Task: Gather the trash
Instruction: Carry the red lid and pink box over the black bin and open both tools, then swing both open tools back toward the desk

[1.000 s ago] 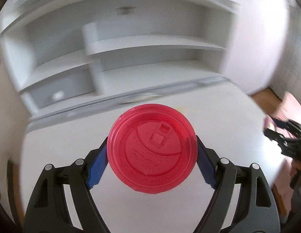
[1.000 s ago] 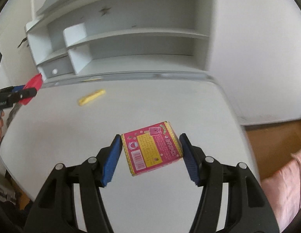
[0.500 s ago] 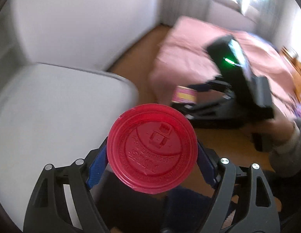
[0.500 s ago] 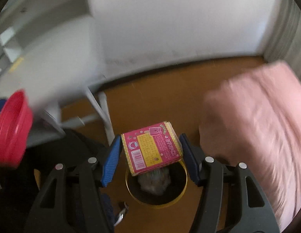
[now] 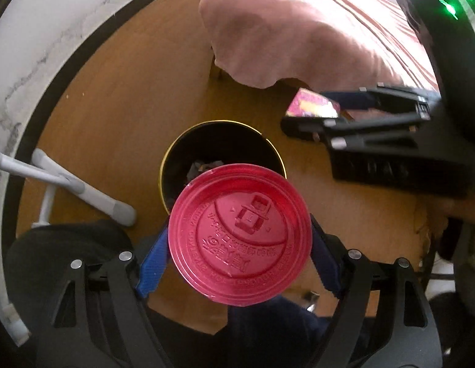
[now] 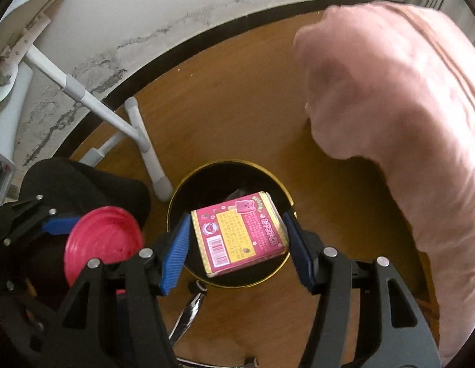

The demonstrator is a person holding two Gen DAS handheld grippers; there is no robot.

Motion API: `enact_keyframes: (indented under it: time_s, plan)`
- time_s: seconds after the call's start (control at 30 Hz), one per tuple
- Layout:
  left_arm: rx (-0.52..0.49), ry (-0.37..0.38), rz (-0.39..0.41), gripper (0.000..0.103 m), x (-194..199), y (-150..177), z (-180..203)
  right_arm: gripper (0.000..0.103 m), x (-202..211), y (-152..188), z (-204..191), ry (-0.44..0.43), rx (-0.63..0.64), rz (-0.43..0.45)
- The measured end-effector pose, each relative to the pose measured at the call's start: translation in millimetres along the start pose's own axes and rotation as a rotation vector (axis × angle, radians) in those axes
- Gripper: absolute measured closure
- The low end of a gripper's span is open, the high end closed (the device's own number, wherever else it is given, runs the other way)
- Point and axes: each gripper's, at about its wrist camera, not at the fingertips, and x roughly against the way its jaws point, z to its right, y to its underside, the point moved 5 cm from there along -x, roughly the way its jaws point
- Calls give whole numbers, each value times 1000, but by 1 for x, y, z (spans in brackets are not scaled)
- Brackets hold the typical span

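While each tool stays clamped, left [image 5: 239, 256] grips a red embossed lid [image 5: 239, 234], right [image 6: 235, 247] a pink-yellow carton [image 6: 239, 233].

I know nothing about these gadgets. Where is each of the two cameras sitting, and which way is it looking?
Left wrist view: sits on the left gripper, looking steeply down its jaws at the red lid they hold, above the black bin on the wooden floor.
Right wrist view: sits on the right gripper, also looking steeply down, at the pink box it holds over the bin.
Shared: both see the bin, lid, box, pink bedding and the other gripper.
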Motion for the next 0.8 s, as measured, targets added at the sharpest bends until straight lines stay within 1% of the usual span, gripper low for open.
enact_keyframes:
  time_s: [0.1,0.23,0.27,0.33,0.43,0.8]
  plan:
    - [15,9,-28,24,-12,-8,0,44,-6,4,2,-13,-12,-24]
    - [11,8,-38,24,-11,-6,6,44,-9,4,12,-28,-36,-28]
    - [10,9,-40,24,-13,3,0,44,-10,5,12,-32,-41,-29]
    - [6,6,-48,24,-17,3,-2,44,-11,5,13,-41,-45,-31]
    - [-7,-3,-49,24,-21,2,-6,44,-13,4,15,-49,-47,-29]
    - [-6,9,-33,23,-19,0,-6,45,-12,-1,17,-68,-68,-19]
